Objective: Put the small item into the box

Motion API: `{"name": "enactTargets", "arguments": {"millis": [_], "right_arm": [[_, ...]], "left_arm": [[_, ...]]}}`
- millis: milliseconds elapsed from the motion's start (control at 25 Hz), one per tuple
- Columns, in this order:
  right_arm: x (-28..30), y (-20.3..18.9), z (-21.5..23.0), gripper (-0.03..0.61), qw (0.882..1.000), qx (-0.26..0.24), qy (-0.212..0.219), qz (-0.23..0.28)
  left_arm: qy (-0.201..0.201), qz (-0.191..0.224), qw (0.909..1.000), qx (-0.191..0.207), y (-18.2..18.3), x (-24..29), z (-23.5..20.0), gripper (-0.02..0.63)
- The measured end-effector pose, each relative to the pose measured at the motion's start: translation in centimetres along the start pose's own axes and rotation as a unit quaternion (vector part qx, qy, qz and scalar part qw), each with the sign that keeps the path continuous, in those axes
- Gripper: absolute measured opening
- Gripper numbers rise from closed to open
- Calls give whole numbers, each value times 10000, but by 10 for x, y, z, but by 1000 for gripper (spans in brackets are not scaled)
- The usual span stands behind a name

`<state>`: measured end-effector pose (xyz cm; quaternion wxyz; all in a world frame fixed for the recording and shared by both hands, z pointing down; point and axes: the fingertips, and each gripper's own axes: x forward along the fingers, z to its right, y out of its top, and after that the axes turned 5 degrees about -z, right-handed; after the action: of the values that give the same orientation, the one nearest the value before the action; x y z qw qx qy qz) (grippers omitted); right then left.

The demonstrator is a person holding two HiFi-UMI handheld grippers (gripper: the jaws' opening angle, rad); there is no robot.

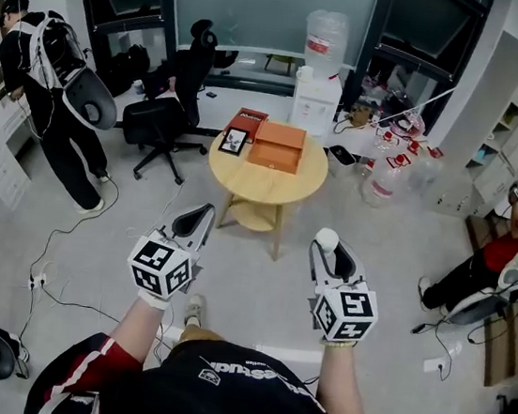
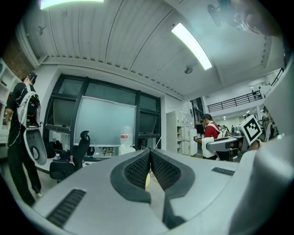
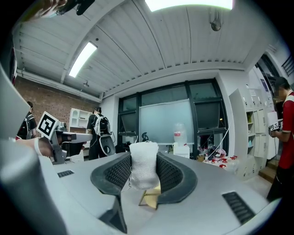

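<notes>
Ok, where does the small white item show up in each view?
Head view: the white item sits at the tip of the right claw, right of centre.
Left gripper view: not in it.
Right gripper view: the item is at centre, pinched in that claw.
Shared landmark: the water bottle by the windows.

Before me, the round pale-wood tabletop (image 1: 271, 186) carries an orange rectangular box (image 1: 277, 146), a flat dark-red case (image 1: 249, 120) and a small black-framed card (image 1: 234, 140).
</notes>
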<state>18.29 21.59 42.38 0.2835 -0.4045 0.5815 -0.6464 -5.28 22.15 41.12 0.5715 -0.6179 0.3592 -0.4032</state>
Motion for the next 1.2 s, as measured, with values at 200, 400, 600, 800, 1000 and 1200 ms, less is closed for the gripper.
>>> {"name": "enactTargets", "arguments": {"millis": [200, 400, 600, 800, 1000, 1200], "right_arm": [[-4, 1, 0, 181, 9999, 84, 111, 35], [-7, -7, 7, 178, 9994, 306, 150, 6], [-10, -10, 7, 178, 9992, 350, 159, 138], [-7, -14, 4, 179, 9979, 584, 234, 166], [-10, -23, 12, 179, 9972, 731, 133, 123], [-10, -30, 15, 181, 9979, 652, 56, 34]], "left_arm": [[11, 1, 10000, -4, 3, 0, -1, 17], [-7, -27, 10000, -50, 1, 3, 2, 17], [-148, 22, 9988, -469, 2, 1, 2, 17], [-99, -51, 9995, -298, 1, -1, -2, 17], [-47, -133, 9997, -219, -10, 3, -4, 17], [-60, -159, 9997, -202, -15, 10, -1, 17]]}}
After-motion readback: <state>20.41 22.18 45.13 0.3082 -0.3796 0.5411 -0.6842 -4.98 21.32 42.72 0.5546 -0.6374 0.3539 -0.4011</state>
